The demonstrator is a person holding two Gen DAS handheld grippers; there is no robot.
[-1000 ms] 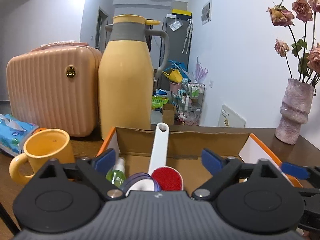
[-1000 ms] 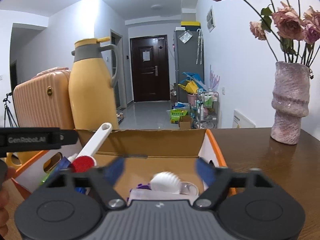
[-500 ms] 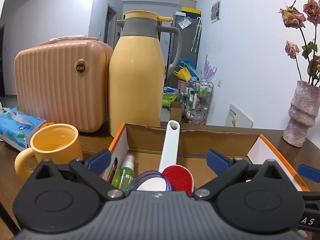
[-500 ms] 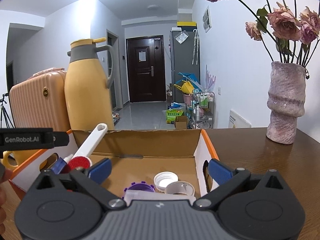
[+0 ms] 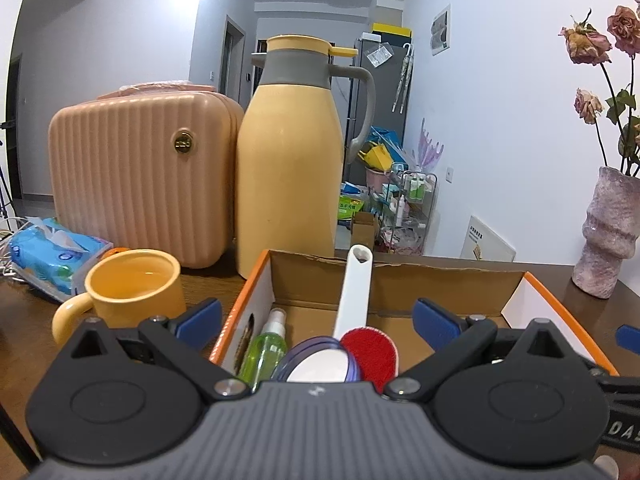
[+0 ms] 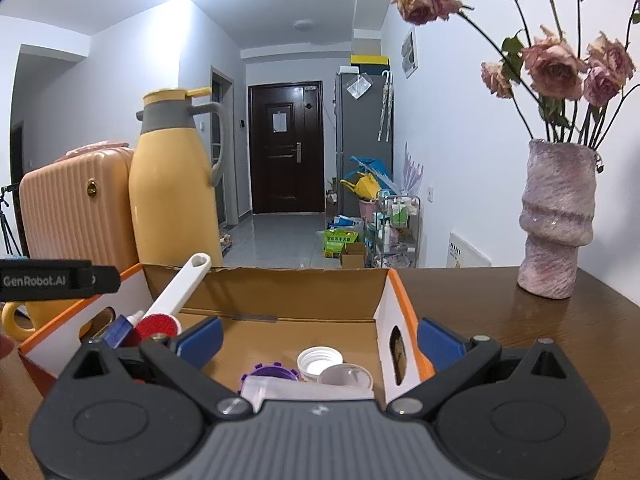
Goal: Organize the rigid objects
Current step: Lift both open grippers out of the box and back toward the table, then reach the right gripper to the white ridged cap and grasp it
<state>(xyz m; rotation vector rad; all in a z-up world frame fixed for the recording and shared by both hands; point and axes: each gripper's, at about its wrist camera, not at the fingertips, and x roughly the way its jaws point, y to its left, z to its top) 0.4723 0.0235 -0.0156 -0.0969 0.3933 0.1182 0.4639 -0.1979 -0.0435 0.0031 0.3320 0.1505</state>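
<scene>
Cardboard box (image 6: 280,292) holds ribbed, perhaps plastic caps (image 6: 320,361).

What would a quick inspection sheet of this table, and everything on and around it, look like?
Surface: dark wooden table.
Job's things: open cardboard box holding white-handled brush, green spray bottle, purple gear piece, white cap.
Clutter: yellow mug, yellow thermos jug, pink case, tissue pack, vase of dried roses.
Grippers: left gripper and right gripper both open, empty, over the box.
Cables: some at the far left edge.
Surroundings: hallway, dark door, cluttered trolley.
</scene>
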